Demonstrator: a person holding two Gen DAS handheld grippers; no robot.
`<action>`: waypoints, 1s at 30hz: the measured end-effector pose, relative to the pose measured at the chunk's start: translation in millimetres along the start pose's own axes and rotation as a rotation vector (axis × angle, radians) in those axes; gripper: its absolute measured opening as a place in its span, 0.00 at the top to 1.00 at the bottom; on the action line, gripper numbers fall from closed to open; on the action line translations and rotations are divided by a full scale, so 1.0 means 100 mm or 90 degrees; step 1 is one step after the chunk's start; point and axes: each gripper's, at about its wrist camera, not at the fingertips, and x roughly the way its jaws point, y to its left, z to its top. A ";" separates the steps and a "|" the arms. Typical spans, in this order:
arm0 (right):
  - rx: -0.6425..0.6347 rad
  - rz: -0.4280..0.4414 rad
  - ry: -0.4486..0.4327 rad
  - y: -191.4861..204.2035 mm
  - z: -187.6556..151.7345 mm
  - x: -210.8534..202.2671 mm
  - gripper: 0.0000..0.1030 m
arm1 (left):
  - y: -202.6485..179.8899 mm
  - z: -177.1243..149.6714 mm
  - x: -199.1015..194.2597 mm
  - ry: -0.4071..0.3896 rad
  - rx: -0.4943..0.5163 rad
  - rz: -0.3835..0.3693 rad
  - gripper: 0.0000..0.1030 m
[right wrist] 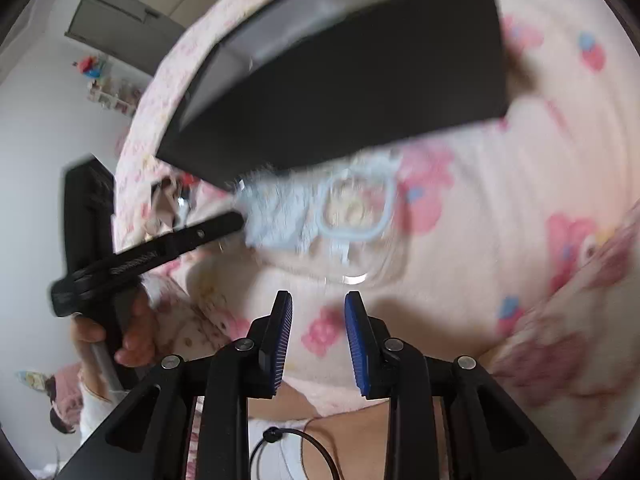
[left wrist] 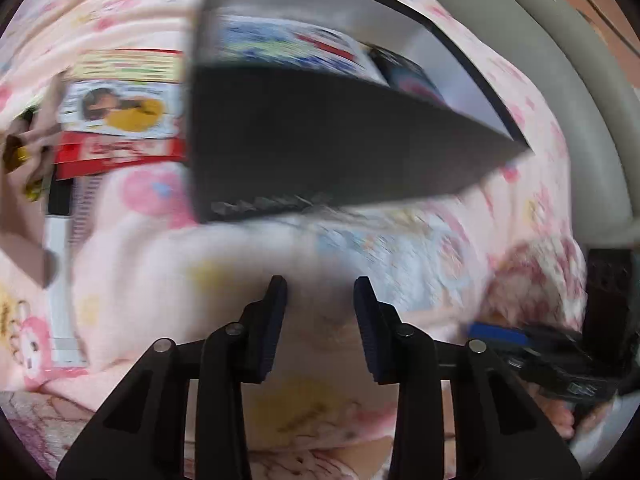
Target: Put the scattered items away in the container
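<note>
No print is sharp enough to read. Both the left gripper (left wrist: 320, 294) and right gripper (right wrist: 318, 308) stand parted, empty, near the black box (left wrist: 320, 140) on the pink blanket (right wrist: 500, 200).

- A pink blanket (right wrist: 500, 208) printed with cartoon figures covers the bed.
- White wall (right wrist: 44, 152) at left.
- A grey-green cabinet (right wrist: 116, 24) stands against it.

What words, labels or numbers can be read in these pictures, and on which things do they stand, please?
None can be read.
Red packet: white lettering, blurred.
Yellow-and-white packet: print blurred.
Colourful booklet inside the black box: blurred.
Left gripper: pale lettering on its arm, too blurred.
</note>
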 end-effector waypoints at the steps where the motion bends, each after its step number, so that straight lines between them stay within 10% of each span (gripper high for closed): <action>1: 0.006 -0.004 0.000 -0.02 0.01 0.02 0.76 | -0.06 -0.02 0.00 0.011 0.020 -0.018 0.67; 5: 0.016 -0.018 -0.043 -0.05 0.13 -0.03 0.76 | -0.18 -0.11 -0.07 0.016 0.053 -0.068 0.63; 13: 0.078 0.005 -0.059 -0.19 0.17 -0.02 0.76 | -0.17 0.20 0.03 -0.064 -0.003 0.072 0.62; 25: 0.050 -0.034 -0.074 -0.19 0.20 0.01 0.72 | -0.15 0.01 0.09 0.024 0.026 -0.063 0.65; 30: 0.055 -0.027 -0.070 -0.19 0.21 -0.04 0.71 | -0.05 0.08 0.02 -0.019 -0.011 -0.038 0.65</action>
